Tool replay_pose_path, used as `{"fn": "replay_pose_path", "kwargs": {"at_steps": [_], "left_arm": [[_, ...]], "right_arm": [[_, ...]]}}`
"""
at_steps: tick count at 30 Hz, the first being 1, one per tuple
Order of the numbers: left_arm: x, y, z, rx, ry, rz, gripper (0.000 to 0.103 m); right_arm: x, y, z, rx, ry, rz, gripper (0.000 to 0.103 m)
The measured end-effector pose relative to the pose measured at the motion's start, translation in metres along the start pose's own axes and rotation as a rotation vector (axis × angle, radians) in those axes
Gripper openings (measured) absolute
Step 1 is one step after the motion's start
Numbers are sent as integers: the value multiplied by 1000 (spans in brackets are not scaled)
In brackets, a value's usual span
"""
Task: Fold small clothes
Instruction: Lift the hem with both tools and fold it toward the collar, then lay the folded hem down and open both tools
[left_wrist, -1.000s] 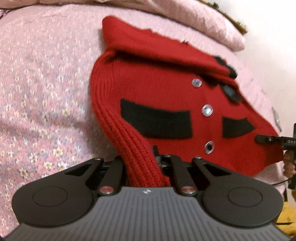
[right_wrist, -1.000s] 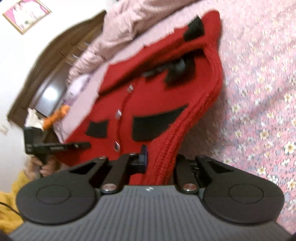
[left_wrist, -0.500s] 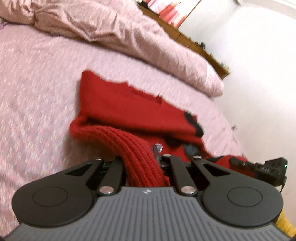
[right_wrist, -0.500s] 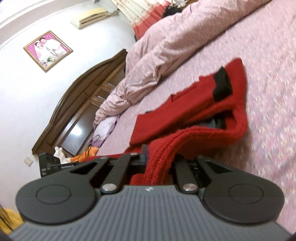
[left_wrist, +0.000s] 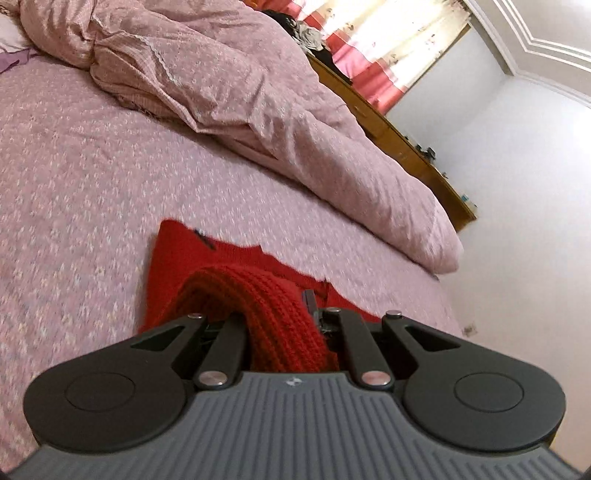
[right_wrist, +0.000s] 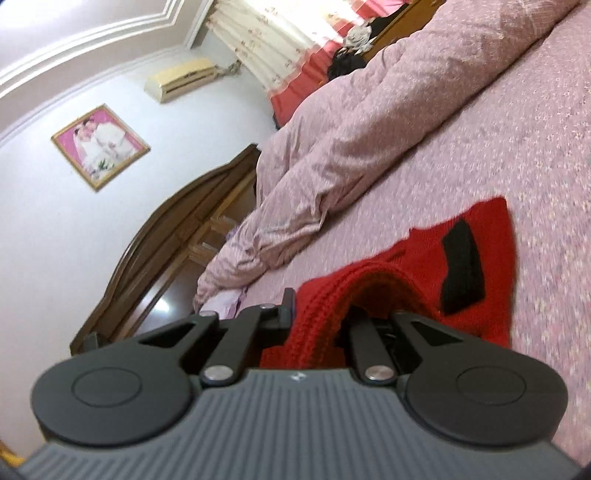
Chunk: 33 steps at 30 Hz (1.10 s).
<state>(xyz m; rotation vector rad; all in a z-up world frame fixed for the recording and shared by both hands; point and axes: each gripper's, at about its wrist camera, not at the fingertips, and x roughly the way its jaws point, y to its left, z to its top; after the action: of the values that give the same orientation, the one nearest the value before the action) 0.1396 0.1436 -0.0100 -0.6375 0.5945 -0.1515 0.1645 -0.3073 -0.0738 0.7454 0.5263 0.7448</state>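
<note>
Both grippers have risen and tipped up since the earlier frames: the buttoned front and pockets of the red knit sweater (left_wrist: 236, 284), then spread wide before them, have dropped out of sight, and the pink duvet (left_wrist: 240, 85) and the walls now fill the upper half of each view.

In the left wrist view, the left gripper (left_wrist: 291, 332) is clamped tight on a ribbed fold of the sweater, which runs up between its 2 fingers from 6 o'clock and arches over toward 11 o'clock, where a flat red part lies on the flowered bedspread (left_wrist: 74, 184).

In the right wrist view, the right gripper (right_wrist: 317, 325) is likewise closed hard on a ribbed fold that bends toward 1 o'clock. Beyond it, at 2 o'clock, a red part bearing a black patch (right_wrist: 461, 266) rests on the bedspread. A framed photo (right_wrist: 99, 146) hangs at 10 o'clock.
</note>
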Motion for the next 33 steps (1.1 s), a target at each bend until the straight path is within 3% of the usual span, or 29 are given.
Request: {"fn": "replay_pose_path", "kwargs": {"at_steps": [10, 15, 19, 23, 30, 32, 33], "left_arm": [[87, 18, 40, 1, 39, 112, 9], [126, 42, 43, -8, 76, 172, 9], [149, 56, 34, 60, 100, 212, 10], [152, 59, 27, 120, 97, 207, 11], [135, 43, 31, 222, 117, 227, 13], [129, 40, 33, 220, 126, 229, 20], [125, 38, 32, 224, 130, 234, 23]], "right_arm": [[55, -45, 34, 54, -18, -75, 10], [82, -75, 39, 100, -7, -132, 10], [98, -101, 34, 137, 9, -202, 10], [104, -117, 23, 176, 16, -244, 10], [103, -104, 25, 144, 43, -278, 14], [101, -96, 26, 114, 47, -301, 19], [99, -91, 26, 91, 50, -310, 34]]}}
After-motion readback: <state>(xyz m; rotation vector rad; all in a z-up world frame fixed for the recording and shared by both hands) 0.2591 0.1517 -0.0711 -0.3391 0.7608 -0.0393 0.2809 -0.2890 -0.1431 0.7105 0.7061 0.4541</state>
